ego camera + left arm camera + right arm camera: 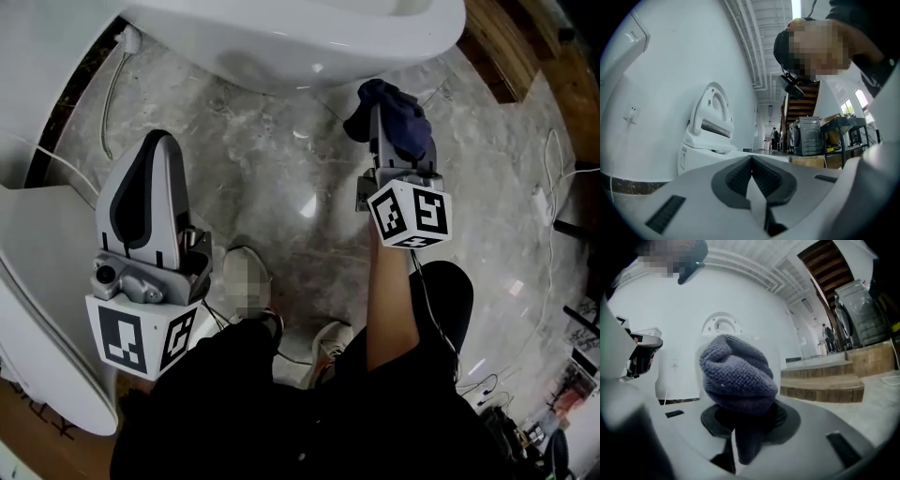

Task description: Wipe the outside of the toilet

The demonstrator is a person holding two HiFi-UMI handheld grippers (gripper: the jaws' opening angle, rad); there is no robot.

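Around: marble floor [281, 169] fills the middle of the head view; a white cable [106, 103] loops at upper left; wooden steps [506, 47] sit in the upper right corner; a shoe [330, 339] shows at bottom centre above black trouser legs; a curved white panel [37, 281] runs down the left edge
In the way: the cloth [738, 376] covers the centre of the right gripper view, hiding most of the toilet [721, 326] behind it
Toilet: white bowl [281, 37] along the top edge of the head view, centre to right
Toilet facing: its rounded front bulges down toward frame centre, long axis running up out of the picture; in the left gripper view it stands at mid left [710, 126] with the lid raised upright against the wall [670, 70]
Left gripper [161, 141]: left of centre, tip toward the top of the frame, well apart from the bowl; jaws pressed together with nothing between them
Right gripper [394, 131]: upper right of centre, clamped on the dark blue cloth [389, 112], which bunches over its tip
Cloth and bowl: just beside the bowl's lower edge; contact cannot be told
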